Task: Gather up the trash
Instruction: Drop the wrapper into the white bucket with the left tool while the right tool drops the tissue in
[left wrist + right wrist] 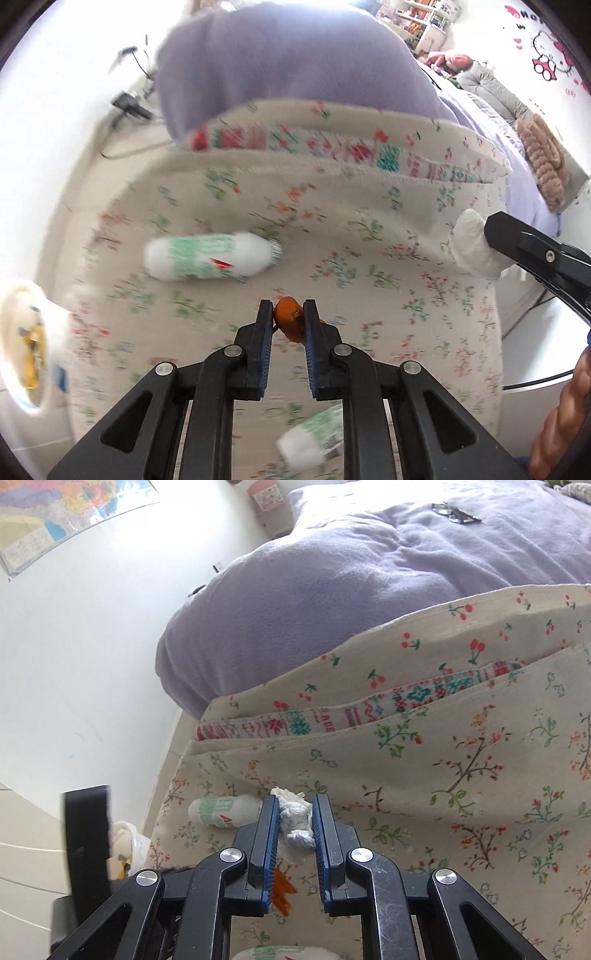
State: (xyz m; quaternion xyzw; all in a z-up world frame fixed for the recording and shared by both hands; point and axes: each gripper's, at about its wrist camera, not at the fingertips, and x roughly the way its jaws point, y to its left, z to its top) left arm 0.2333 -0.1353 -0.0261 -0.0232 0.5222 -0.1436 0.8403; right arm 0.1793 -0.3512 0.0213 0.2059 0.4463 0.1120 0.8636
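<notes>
Left wrist view: an orange scrap [290, 319] is pinched between the tips of the left claw [288, 314], raised above a floral cloth [369, 266]; the picture is blurred.
Right wrist view: a crumpled white tissue [295, 818] is pinched near the tips of the right claw [294, 808].
Orange scrap, look: small, rounded, bright orange with a speckled face, possibly peel; only its upper end is clamped.
Tissue, look: twisted, white with grey folds, soft, bulging past the pads.
Trash not yet collected: a white bottle with green print [210, 256] lies on its side ahead and to the left of the left claw; a second such bottle [314, 439] lies below and behind its fingers.
Bin: a white bag-lined container [22, 343] is seen far left of the left claw, off the cloth's edge.
Risk, scrap: the thin tip hold could be lost during a quick swing, and the scrap would drop onto the cloth.
Risk, tissue: loose ends could be caught or shed.
Risk, bottle: it could be knocked and rolled off.
</notes>
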